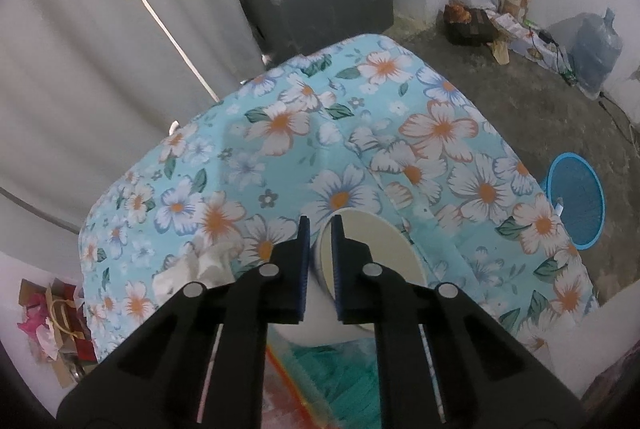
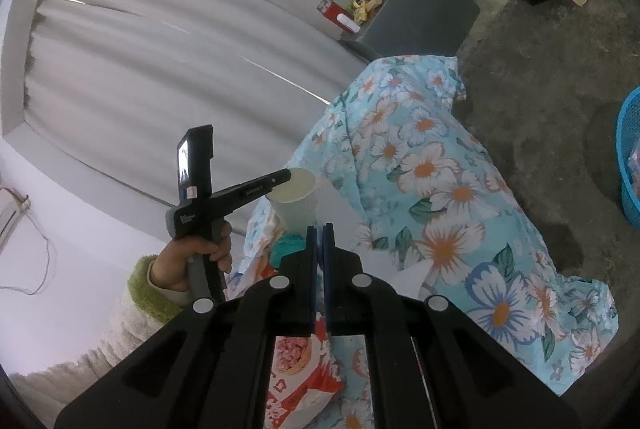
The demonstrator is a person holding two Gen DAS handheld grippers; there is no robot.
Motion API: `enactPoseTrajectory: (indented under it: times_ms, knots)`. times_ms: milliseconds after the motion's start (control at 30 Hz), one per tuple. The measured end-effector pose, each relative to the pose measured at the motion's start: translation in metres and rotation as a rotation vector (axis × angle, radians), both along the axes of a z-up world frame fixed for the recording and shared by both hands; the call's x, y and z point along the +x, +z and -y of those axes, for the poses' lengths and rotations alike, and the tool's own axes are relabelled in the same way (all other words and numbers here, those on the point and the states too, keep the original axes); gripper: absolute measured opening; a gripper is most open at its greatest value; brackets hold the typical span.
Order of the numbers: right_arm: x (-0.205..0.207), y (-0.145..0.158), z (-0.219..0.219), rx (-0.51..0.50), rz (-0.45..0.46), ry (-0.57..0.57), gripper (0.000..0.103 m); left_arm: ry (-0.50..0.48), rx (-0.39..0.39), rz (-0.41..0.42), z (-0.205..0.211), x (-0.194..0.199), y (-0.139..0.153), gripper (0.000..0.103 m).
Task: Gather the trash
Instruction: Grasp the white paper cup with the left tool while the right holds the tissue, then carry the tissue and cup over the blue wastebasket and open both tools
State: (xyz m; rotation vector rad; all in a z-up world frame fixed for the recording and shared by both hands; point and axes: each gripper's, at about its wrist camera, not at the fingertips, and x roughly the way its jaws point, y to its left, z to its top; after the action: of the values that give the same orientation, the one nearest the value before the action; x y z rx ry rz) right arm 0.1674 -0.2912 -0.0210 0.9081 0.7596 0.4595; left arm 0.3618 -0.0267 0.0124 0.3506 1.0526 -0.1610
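My left gripper point(image 1: 320, 229) is shut on the rim of a white paper cup point(image 1: 376, 249) and holds it above the floral-cloth table point(image 1: 440, 133). In the right wrist view the cup point(image 2: 296, 197) hangs from the left gripper's fingertips point(image 2: 282, 176), lifted over the table's near end. My right gripper point(image 2: 320, 229) is shut and holds nothing I can see. Crumpled white tissue point(image 1: 208, 261) lies on the cloth at left. A red-and-white snack bag point(image 2: 304, 369) and a teal item point(image 2: 288, 245) lie below the right gripper.
A blue plastic basket point(image 1: 576, 205) stands on the concrete floor right of the table; its edge shows in the right wrist view point(image 2: 630, 165). A grey box point(image 1: 320, 1) with a red flask and wrappers stands behind. Grey curtain on the left.
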Motion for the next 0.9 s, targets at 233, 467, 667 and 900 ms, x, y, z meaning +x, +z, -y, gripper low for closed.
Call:
enactPoseTrajectory:
  times_ms: [233,467,667,900]
  knots:
    - [-0.011,0.018,0.008,-0.006,0.053,-0.010,0.003,0.001,-0.075,0.051,-0.013,-0.018,0.025,0.006]
    - [-0.029,0.040,0.028,-0.002,0.109,-0.047,0.003,-0.027,-0.144,0.120,-0.013,-0.044,0.056,0.006]
    - [-0.043,0.052,0.044,-0.005,0.135,-0.089,0.003,-0.065,-0.217,0.157,-0.012,-0.069,0.084,0.006]
    - [-0.057,0.055,0.062,-0.004,0.149,-0.154,0.003,-0.131,-0.306,0.151,0.013,-0.090,0.103,0.006]
